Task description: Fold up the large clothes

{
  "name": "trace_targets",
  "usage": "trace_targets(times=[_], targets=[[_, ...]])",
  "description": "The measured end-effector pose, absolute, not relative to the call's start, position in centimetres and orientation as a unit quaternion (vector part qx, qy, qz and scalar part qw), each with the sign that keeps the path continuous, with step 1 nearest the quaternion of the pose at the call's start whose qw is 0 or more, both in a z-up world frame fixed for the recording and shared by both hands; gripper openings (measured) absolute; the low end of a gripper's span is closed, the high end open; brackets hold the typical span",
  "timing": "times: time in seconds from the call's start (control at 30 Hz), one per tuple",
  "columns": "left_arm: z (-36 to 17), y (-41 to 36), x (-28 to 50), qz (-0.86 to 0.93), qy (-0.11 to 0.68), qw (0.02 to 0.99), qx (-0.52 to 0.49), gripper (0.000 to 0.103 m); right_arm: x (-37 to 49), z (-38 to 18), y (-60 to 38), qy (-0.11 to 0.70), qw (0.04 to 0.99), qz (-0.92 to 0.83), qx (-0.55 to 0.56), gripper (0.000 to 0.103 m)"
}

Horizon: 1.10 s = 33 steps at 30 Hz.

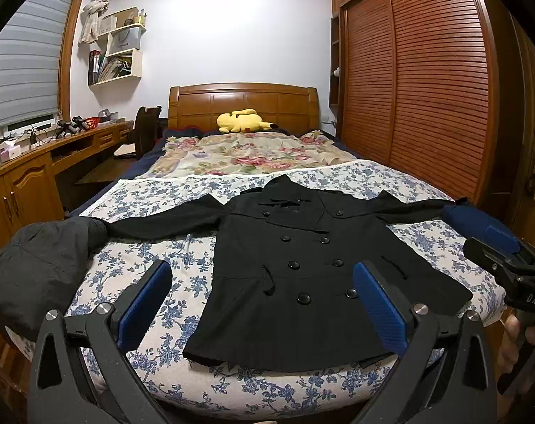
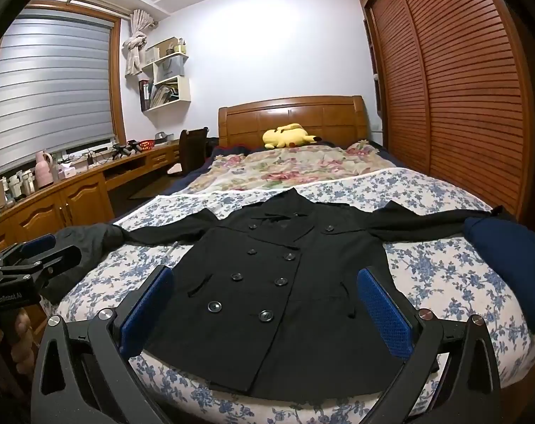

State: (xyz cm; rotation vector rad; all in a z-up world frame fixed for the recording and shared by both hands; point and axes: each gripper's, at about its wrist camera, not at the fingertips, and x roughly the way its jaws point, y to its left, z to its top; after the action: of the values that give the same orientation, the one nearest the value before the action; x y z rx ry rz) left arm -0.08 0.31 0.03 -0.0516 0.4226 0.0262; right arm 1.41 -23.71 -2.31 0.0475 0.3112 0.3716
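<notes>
White wall shelf (image 1: 120, 53) holding books and bags (far left), black double-breasted buttoned coat (image 1: 302, 265) flat, sleeves outstretched, left gripper (image 1: 263, 304) and right gripper (image 2: 267, 314) spread wide, empty.

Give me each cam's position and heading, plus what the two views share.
Left wrist: sits on the left gripper at the foot of the bed, looking along the bed to the headboard; its open jaws frame the black coat; the right gripper and a hand show at right.
Right wrist: sits on the right gripper, same heading, further right; open jaws over the coat; the left gripper shows at left.
Shared: coat, bed, headboard, yellow plush, wardrobe.
</notes>
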Motion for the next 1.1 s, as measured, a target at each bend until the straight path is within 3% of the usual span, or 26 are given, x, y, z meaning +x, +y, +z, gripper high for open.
trace_targets(times=[1.1], targets=[[0.67,-0.3,-0.51,0.012,0.202,0.979,-0.023,0.102,1.06,-2.23,-23.71,0.146,0.97,0.193,0.027,0.103]])
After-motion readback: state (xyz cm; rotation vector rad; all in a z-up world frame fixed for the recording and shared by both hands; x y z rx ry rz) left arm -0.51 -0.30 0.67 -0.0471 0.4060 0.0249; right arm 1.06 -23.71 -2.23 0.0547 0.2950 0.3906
